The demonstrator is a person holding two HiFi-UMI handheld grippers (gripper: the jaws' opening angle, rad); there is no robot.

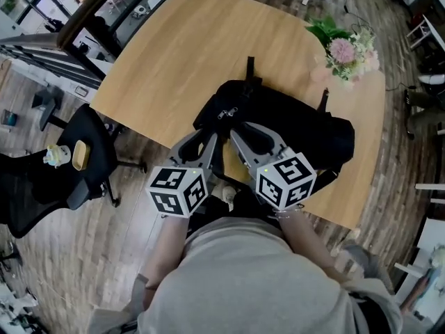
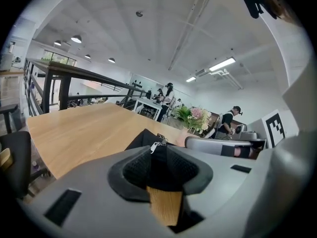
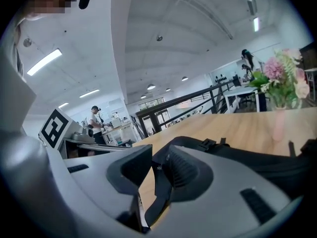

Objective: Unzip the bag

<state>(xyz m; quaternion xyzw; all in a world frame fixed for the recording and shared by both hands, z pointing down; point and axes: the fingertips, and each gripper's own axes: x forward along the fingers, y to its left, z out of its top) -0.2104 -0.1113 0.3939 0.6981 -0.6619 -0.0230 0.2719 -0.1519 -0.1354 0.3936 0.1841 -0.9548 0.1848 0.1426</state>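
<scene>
A black bag [image 1: 299, 127] lies lengthwise across the near side of a wooden table [image 1: 188, 47], just ahead of both grippers. The left gripper [image 1: 211, 139], jaws narrowly apart and empty, is nearer the zipper pull [image 2: 155, 146], which only its own view shows clearly, straight ahead. The right gripper [image 1: 247, 132] stands partly open around a black edge of the bag, apparently not pinching it.
</scene>
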